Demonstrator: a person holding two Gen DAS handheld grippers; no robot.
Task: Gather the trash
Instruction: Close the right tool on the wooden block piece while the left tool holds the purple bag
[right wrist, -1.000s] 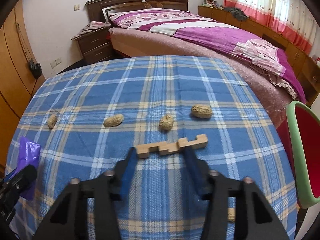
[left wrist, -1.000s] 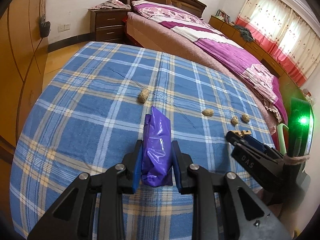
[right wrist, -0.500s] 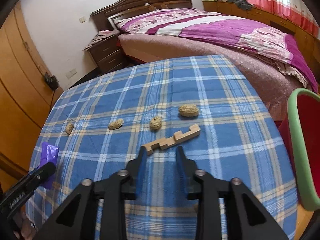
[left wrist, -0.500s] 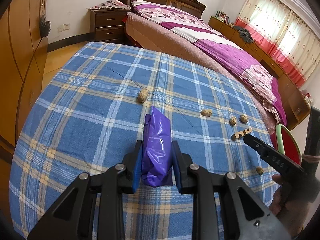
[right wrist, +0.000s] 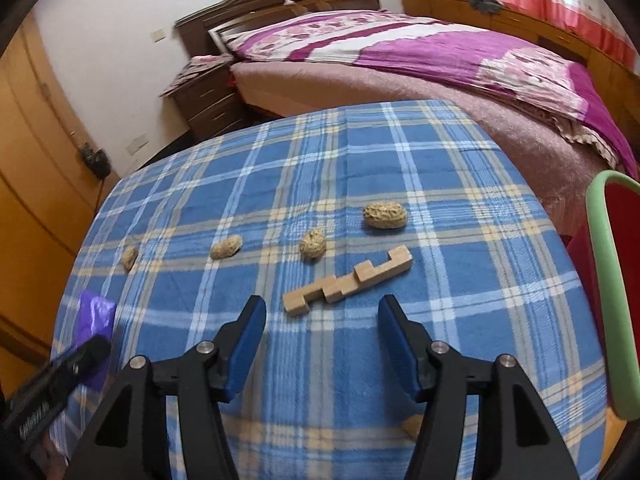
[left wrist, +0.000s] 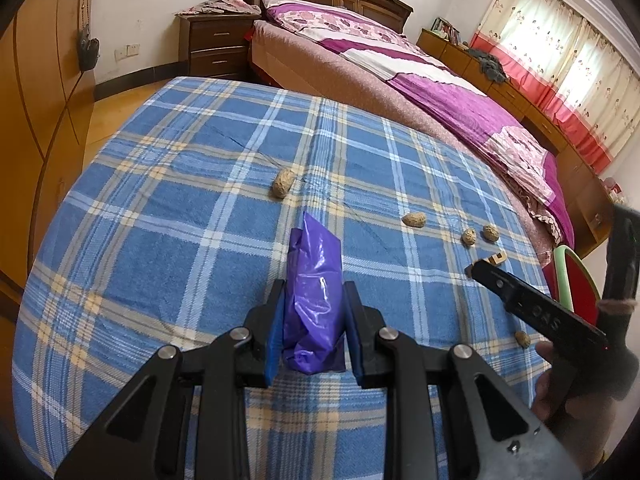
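- The table [right wrist: 460, 360] wears a blue plaid cloth; its far edge curves toward the bed [right wrist: 440, 64], its right edge ends beside a green-rimmed red bin [right wrist: 608, 280], its left edge faces a wooden wardrobe [left wrist: 36, 128].
- Far half of the cloth is bare and open; the litter sits in a loose row across the middle.
- Left gripper [left wrist: 314, 334]: blue pads are clamped on a crumpled purple bag [left wrist: 314, 280], which stands upright between them and sticks out past the tips.
- Right gripper [right wrist: 322, 342]: jaws have just been opening and stand wide, with nothing between them, above bare cloth.
- A stepped wooden block [right wrist: 348, 280] lies flat just beyond the right tips, its near-left end roughly centred in the gap, its far end angled right.
- Four peanuts lie farther off: one [right wrist: 385, 216] far right of the block, one [right wrist: 313, 244] just behind it, two [right wrist: 226, 247] [right wrist: 129, 257] to the left.
- A fifth peanut [left wrist: 522, 339] lies near the table's near-right edge, under the right gripper.
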